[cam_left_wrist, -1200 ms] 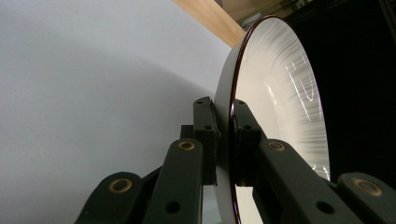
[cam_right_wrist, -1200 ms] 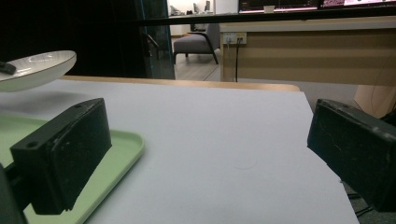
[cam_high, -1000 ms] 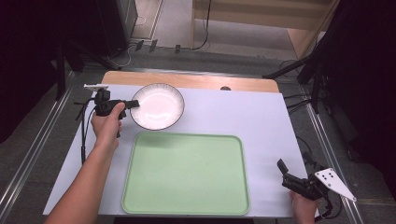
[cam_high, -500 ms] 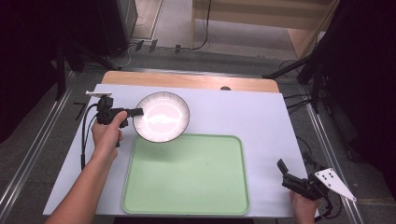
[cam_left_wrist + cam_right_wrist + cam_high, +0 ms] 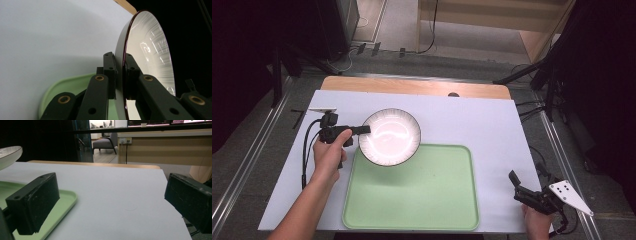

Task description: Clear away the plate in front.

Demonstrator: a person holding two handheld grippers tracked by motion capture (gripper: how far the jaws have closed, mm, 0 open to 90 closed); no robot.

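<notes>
Clamping the bowl (image 5: 150, 55) rim, left gripper (image 5: 120, 72); right gripper (image 5: 110, 202) wide apart.

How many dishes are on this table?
2: a white round bowl with a dark rim, held over the table's left, and a pale green rectangular tray lying near the front edge.

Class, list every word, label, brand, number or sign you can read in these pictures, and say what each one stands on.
None can be read: the white bowl, the green tray, the table and both grippers bear no legible print.
The lit screens far behind the table in the right gripper view are too small and blurred to read.
</notes>
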